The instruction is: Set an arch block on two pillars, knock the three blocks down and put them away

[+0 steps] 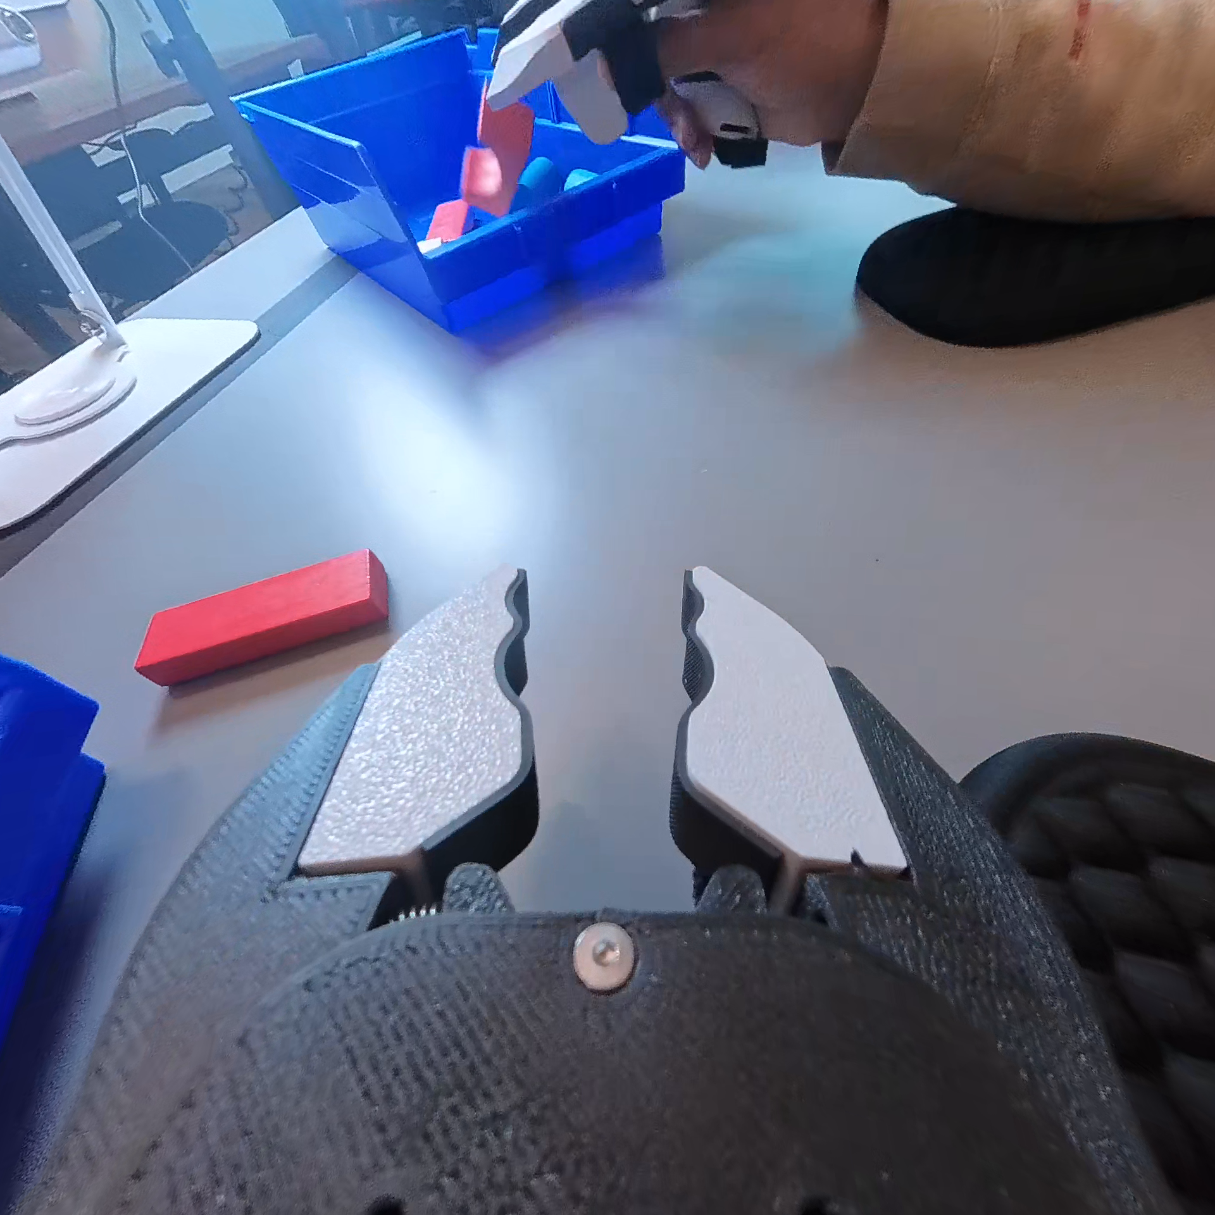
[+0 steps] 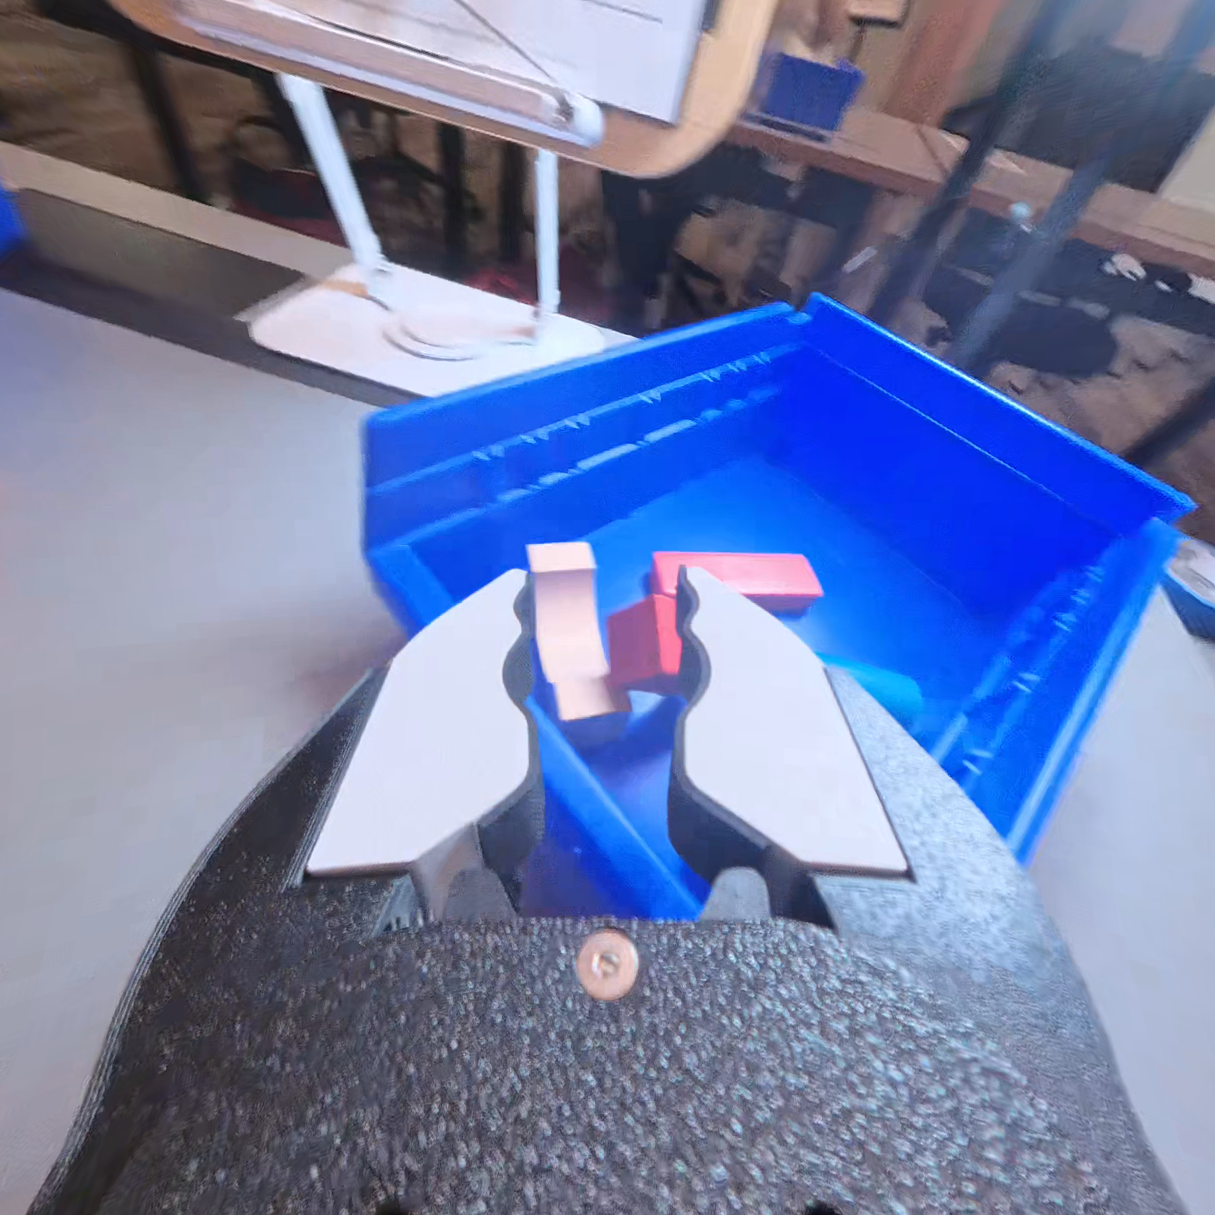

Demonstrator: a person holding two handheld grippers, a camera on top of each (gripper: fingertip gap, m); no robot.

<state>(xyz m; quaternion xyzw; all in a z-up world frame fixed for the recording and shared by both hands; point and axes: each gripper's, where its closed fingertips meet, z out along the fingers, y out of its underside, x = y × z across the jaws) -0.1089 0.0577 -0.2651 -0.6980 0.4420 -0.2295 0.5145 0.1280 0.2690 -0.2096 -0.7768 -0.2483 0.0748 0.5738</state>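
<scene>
Two tools work over one grey tabletop (image 1: 756, 460), the largest surface in both views. On it, toward the far side, stands a blue bin (image 1: 592, 217), open at the top, its walls sloping outward. A white lamp base (image 1: 98, 407) rests at the tabletop's left edge in the left wrist view, with thin white posts rising from it.

The left tool (image 1: 605, 578) sits low over the tabletop, its two grey fingers spread apart with nothing between them. Just beside its left finger lies a red pillar block (image 1: 263, 615), flat on its long side, apart from the tool.

The right tool (image 2: 601, 578) hangs above the blue bin (image 2: 920, 460), its fingers parted. Between and just past the fingertips is the red arch block (image 2: 641, 641), blurred and tilted; its pale curved underside faces left in the right wrist view. Whether it touches either finger cannot be told. In the left wrist view the same arch block (image 1: 490, 174) shows in the air over the bin, below the right tool (image 1: 552, 112).

Inside the bin lies another red pillar block (image 2: 743, 575), flat on the floor, and some light blue rounded pieces (image 1: 546, 181) beside it.
</scene>
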